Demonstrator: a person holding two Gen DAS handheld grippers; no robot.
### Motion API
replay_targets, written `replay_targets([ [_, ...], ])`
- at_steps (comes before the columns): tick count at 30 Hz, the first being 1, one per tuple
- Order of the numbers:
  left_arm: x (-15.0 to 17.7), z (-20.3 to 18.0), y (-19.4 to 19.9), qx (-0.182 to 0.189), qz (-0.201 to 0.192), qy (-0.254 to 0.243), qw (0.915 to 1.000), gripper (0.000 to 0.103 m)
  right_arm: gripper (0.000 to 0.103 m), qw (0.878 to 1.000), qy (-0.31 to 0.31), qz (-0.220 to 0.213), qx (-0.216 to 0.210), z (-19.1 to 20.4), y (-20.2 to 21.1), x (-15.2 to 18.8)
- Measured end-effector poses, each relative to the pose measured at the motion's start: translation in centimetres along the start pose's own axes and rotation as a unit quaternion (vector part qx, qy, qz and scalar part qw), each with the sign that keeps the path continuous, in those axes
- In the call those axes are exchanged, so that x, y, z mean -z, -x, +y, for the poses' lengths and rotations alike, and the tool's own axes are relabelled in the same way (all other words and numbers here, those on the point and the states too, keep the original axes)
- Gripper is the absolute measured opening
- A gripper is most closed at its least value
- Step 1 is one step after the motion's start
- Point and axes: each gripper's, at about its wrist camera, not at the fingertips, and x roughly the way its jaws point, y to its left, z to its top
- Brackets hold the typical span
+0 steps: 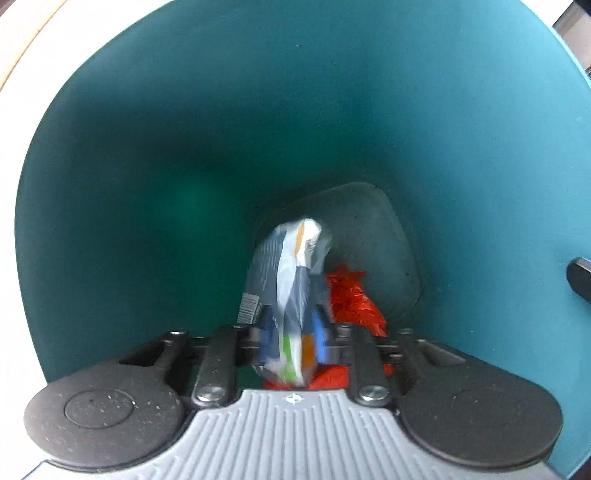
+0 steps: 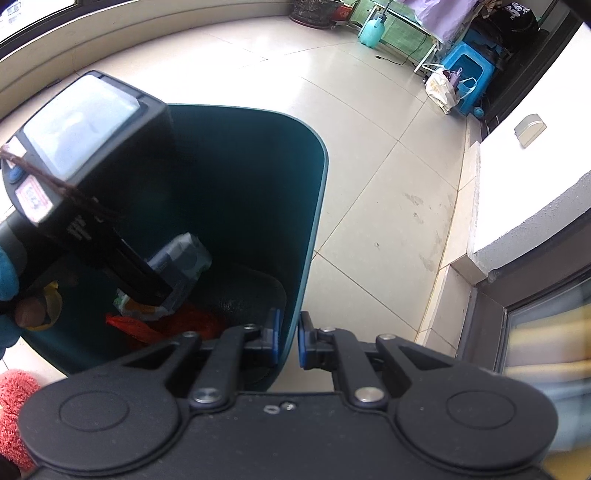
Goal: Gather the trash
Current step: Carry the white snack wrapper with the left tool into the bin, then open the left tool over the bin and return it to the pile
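Observation:
The teal trash bin (image 1: 184,147) fills the left wrist view, which looks straight down into it. My left gripper (image 1: 293,325) is deep inside, jaws parted, with a blurred blue-white snack wrapper (image 1: 288,273) loose between its fingers. Crumpled red trash (image 1: 351,299) lies on the dark bin floor beside it. In the right wrist view my right gripper (image 2: 290,332) is shut on the bin's (image 2: 258,184) near rim, one blue pad inside and one outside. That view also shows the left gripper (image 2: 162,291), the wrapper (image 2: 181,258) at its tip and the red trash (image 2: 177,325) below.
A gloved hand (image 2: 7,273) holds the left gripper. Pale floor tiles (image 2: 369,166) surround the bin. A blue stool (image 2: 469,70), a plastic bag (image 2: 439,88) and a teal spray bottle (image 2: 373,29) stand far back. A window ledge (image 2: 535,206) runs along the right; a red fluffy item (image 2: 14,406) lies lower left.

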Motion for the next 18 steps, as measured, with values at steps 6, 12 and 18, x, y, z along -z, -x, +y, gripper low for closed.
replay_targets([
  [6, 0.5, 0.4, 2.9, 0.000, -0.034, -0.016, 0.9993, 0.054, 0.008, 1.000, -0.004, 0.004, 0.003, -0.1, -0.3, 0.0],
  [12, 0.4, 0.6, 6.7, 0.000, -0.070, -0.025, 0.9972, 0.053, 0.008, 1.000, -0.013, 0.011, 0.005, -0.4, -0.7, -0.2],
  [18, 1.1, 1.8, 10.7, 0.017, -0.107, -0.030, 0.9937, 0.053, 0.008, 1.000, -0.017, 0.018, 0.008, -0.8, -1.1, -0.1],
])
